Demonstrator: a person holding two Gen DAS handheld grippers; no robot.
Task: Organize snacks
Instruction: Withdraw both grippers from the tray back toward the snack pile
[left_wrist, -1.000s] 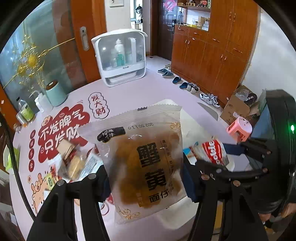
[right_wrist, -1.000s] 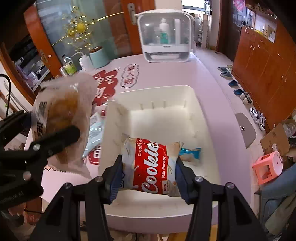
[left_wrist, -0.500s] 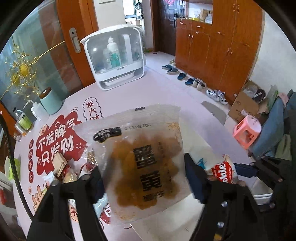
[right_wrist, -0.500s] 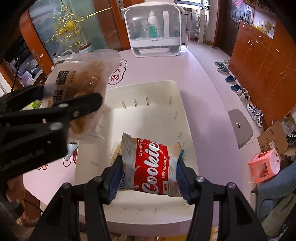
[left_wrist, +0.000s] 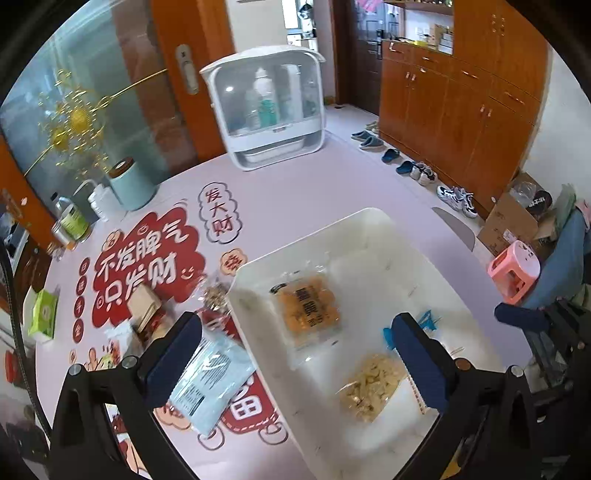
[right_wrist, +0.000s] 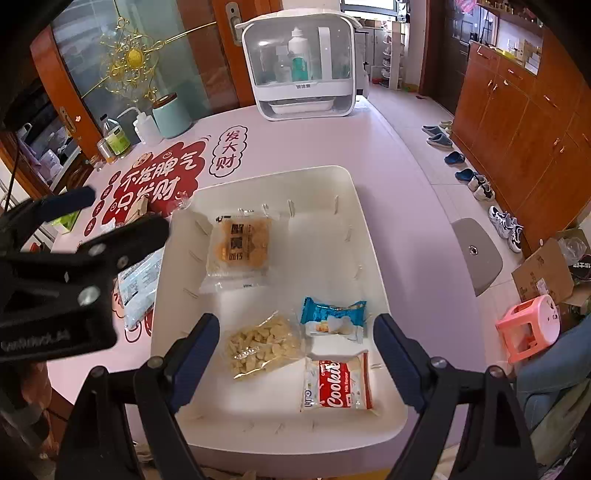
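- With both sets of jaws spread and holding nothing, the left hand-held gripper (left_wrist: 295, 345) and right hand-held gripper (right_wrist: 295, 341) hover above the white bin (right_wrist: 369, 236) on the counter (right_wrist: 406, 192).
- Ahead of the right one, to the left: orange noodle-snack pack (right_wrist: 240, 245), flat in the bin.
- Between its fingers: clear bag of pale pieces (right_wrist: 262, 345), blue wafer pack (right_wrist: 332, 319), red cookie pack (right_wrist: 338, 382).
- Left of the bin, on the counter: light-blue packet (left_wrist: 207, 380), more snacks (left_wrist: 146, 306).

White tray (right_wrist: 369, 236) far right quarter bare, four snack packets (right_wrist: 239, 248) filling the rest
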